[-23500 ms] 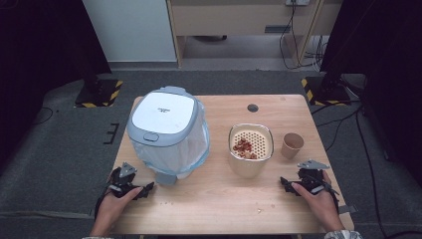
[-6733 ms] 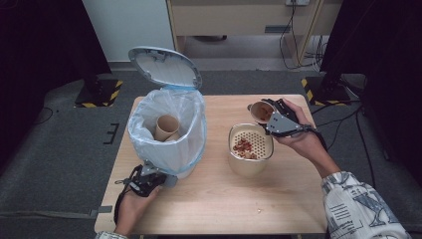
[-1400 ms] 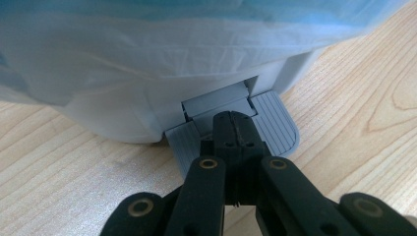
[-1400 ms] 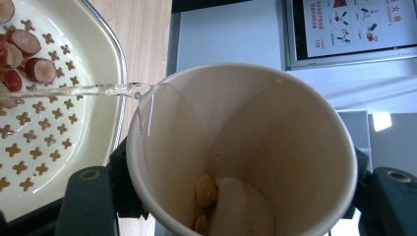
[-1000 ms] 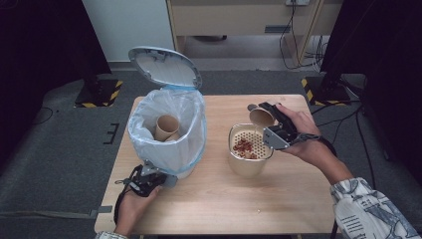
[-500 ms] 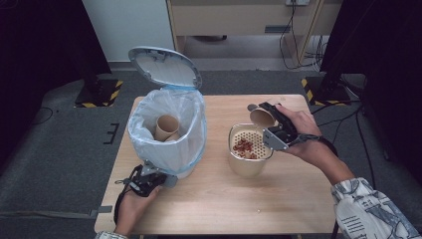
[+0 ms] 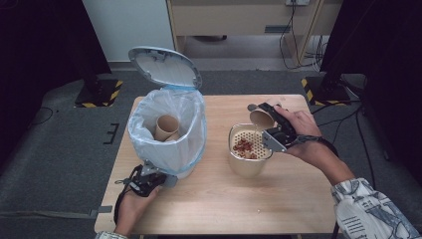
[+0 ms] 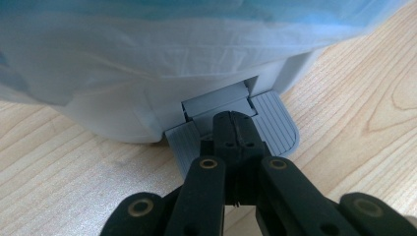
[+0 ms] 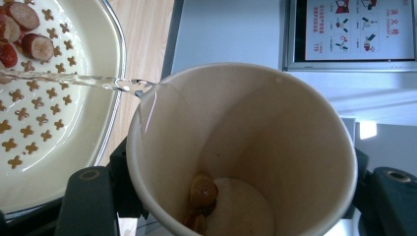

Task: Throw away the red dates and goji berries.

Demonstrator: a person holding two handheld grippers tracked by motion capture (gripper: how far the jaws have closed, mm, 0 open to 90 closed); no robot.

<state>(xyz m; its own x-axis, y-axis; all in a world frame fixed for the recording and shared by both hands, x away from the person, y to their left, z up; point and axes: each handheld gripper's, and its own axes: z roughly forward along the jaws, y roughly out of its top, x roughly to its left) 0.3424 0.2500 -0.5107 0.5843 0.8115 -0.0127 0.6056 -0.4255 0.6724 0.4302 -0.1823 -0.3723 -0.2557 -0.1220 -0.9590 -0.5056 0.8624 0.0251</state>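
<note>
The left gripper (image 8: 235, 129) has black jaws of flat linked bars, pinned with brass-ringed rivets, and a ribbed seam where the tips meet. A black cable (image 7: 117, 206) loops from it. The right gripper (image 7: 271, 130) is black with a grey three-cornered plate on top. The right sleeve (image 7: 370, 211) is white with a grey-blue print.

From my remote station: a tan paper cup (image 7: 261, 118), cream inside, sits in my black right gripper (image 7: 271, 124) over a cream strainer bowl (image 7: 247, 164) whose tray is pierced with cross-shaped holes and holds reddish-brown pieces (image 7: 243, 146). Near the pale woodgrain table's (image 7: 298, 199) left edge, a light grey pedal bin (image 7: 166, 130) wears a translucent blue-white liner; its pedal (image 8: 275, 123) is ribbed grey beneath my black left gripper (image 8: 235, 129).
</note>
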